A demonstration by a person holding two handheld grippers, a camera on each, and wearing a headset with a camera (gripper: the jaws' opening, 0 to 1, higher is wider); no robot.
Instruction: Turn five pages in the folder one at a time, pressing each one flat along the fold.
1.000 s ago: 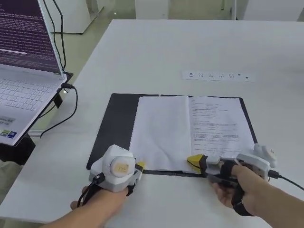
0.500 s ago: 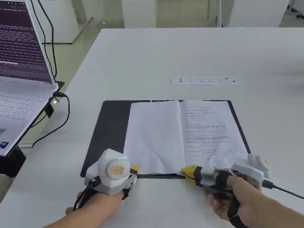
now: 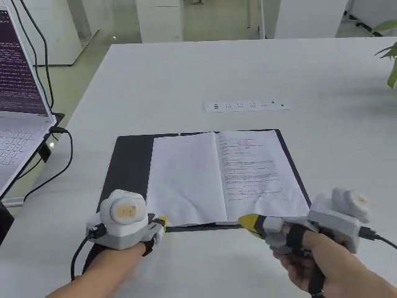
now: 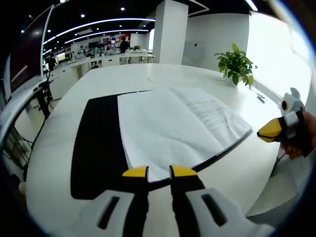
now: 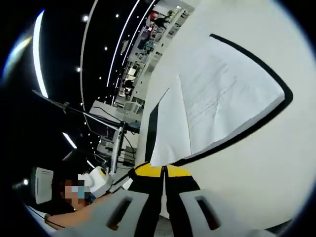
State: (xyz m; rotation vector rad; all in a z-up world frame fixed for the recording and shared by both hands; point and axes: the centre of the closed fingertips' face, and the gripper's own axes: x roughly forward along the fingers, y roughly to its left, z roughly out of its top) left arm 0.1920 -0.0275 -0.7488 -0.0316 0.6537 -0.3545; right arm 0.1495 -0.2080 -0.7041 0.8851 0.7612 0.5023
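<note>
Left claw is seen with its yellow tips a little apart and nothing between them, while the right claw is seen with its tips pressed together, also on nothing. In the head view the left claw is held at the near edge of the folder, by the near corner of the blank page; whether it touches the paper cannot be told. The right claw is pointed leftward at the same near edge, just to the right of the fold, below the printed page. The folder is laid open and flat on the white worktop, its black cover exposed to the left of the blank page, with both pages lying level. A white power strip is set on the worktop beyond the folder, well apart from it. An open laptop is seen at the left edge, with a black cable hanging from it. A green plant is seen on the far side in the left gripper view.
</note>
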